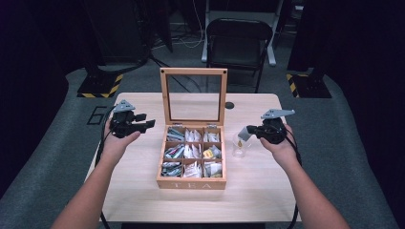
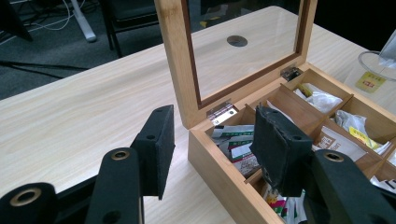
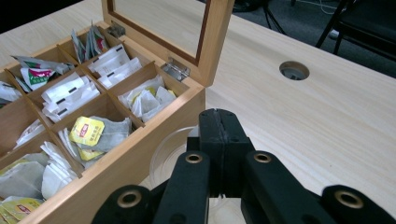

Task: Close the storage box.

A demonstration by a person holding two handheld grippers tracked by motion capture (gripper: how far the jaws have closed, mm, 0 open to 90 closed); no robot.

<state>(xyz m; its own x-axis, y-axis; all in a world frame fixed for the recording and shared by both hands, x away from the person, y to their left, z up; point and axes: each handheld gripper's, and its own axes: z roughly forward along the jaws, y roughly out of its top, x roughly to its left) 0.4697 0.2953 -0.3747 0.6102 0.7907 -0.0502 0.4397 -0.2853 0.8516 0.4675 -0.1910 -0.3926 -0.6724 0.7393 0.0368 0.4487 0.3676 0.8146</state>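
Forearms come in from the bottom of the high view, each hand carrying a black gripper with a grey three-cornered plate on top. At the left, the left gripper (image 1: 143,125) hangs above the pale wood-grain bench (image 1: 143,200), just beside the box's left wall; its flat, matt black pads (image 2: 159,149) stand partly apart with nothing between them.

At the right, the right gripper (image 1: 249,130) has its pads pressed flat together, and in the high view a small pale bag (image 1: 244,135) with a yellow tag (image 1: 238,141) hangs at its tip over a clear round cup (image 1: 240,146). That cup stands on the bench just beside the box's right wall; its thin transparent rim (image 3: 163,154) curves under the shut jaws.

Between the hands sits the square wooden box (image 1: 191,183), lettered TEA on its front, split into nine compartments of paper sachets. Its lid (image 1: 193,71), a wooden frame around a glass pane, stands upright on metal hinges (image 3: 175,70).
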